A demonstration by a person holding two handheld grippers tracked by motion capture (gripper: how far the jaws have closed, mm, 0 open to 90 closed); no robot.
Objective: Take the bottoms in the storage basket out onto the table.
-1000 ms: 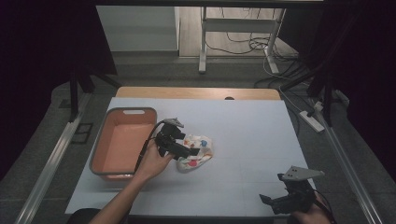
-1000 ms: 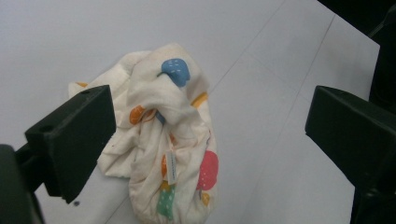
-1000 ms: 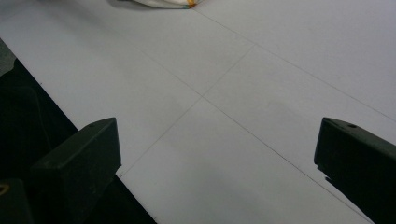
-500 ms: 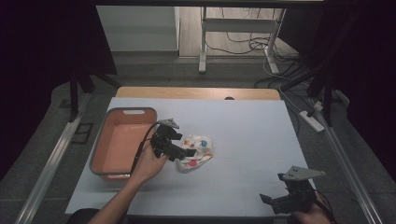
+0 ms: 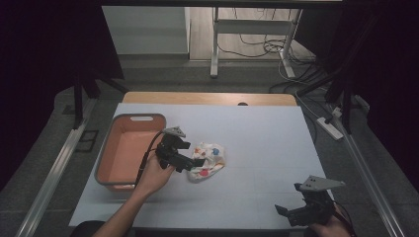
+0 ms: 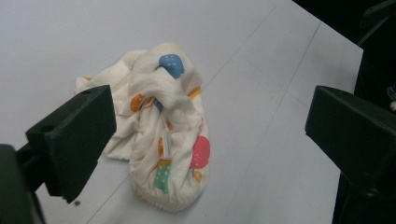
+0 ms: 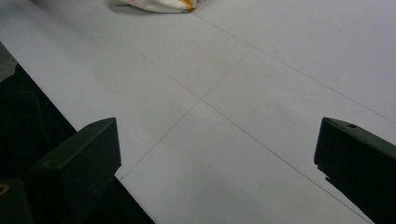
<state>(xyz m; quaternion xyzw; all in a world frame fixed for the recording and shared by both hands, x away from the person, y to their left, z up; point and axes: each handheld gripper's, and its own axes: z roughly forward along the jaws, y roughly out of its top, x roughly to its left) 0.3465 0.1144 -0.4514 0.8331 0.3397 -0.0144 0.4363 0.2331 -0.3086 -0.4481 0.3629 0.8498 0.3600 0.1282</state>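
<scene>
A small crumpled cloth [image 5: 209, 160], cream with coloured spots in blue, orange, red and green, lies bunched on the white table [image 5: 257, 143] a little left of the middle of the high view. In the left gripper view the cloth [image 6: 161, 135] sits in the centre of the frame, between the two black jaws, which stand wide apart with nothing touching them. In the high view the left gripper [image 5: 190, 163] is just at the cloth's left edge, held by a hand [image 5: 155, 175] whose forearm comes up from the bottom left of the frame. Just left of that hand is an orange tub with a grey rim [image 5: 106, 163], resting on the table near its left edge. The right gripper [image 5: 286, 212] is low in the bottom right of the high view, well apart from the cloth, near the table's front edge. Its own view shows its jaws spread wide over bare table, with a strip of the cloth [image 7: 154, 5] at the top edge of the frame.
</scene>
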